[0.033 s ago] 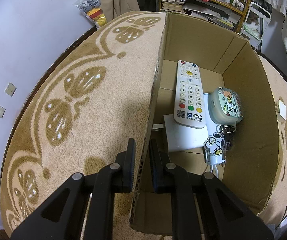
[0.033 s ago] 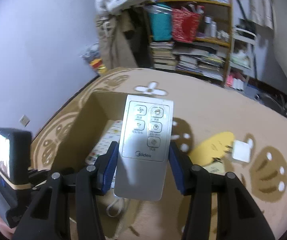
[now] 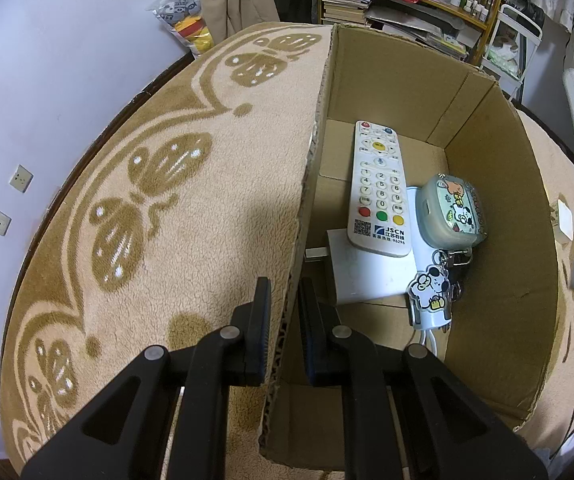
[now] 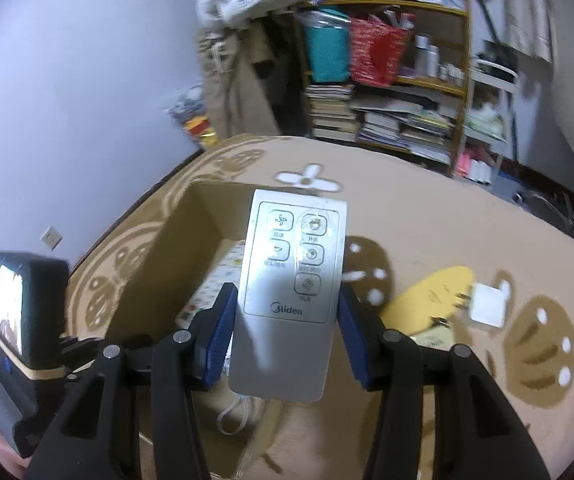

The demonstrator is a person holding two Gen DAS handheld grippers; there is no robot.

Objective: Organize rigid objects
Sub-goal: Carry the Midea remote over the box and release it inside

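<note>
My left gripper point(image 3: 285, 304) is shut on the left wall of an open cardboard box point(image 3: 499, 208), one finger outside and one inside. In the box lie a white TV remote point(image 3: 379, 188), a cartoon pouch point(image 3: 449, 212) with a dog keychain point(image 3: 429, 286), and a white flat block point(image 3: 363, 268). My right gripper point(image 4: 286, 296) is shut on a silver Midea remote point(image 4: 291, 272), held face up in the air above the box point(image 4: 175, 248). The blue pads point(image 4: 221, 332) press on both its long sides.
The box stands on a beige patterned rug point(image 3: 147, 200). A white plug adapter point(image 4: 487, 304) lies on the rug to the right of the box. A crowded bookshelf point(image 4: 387, 112) and a purple wall with sockets point(image 3: 21, 178) stand behind. The left gripper's body point(image 4: 27, 312) shows at the left.
</note>
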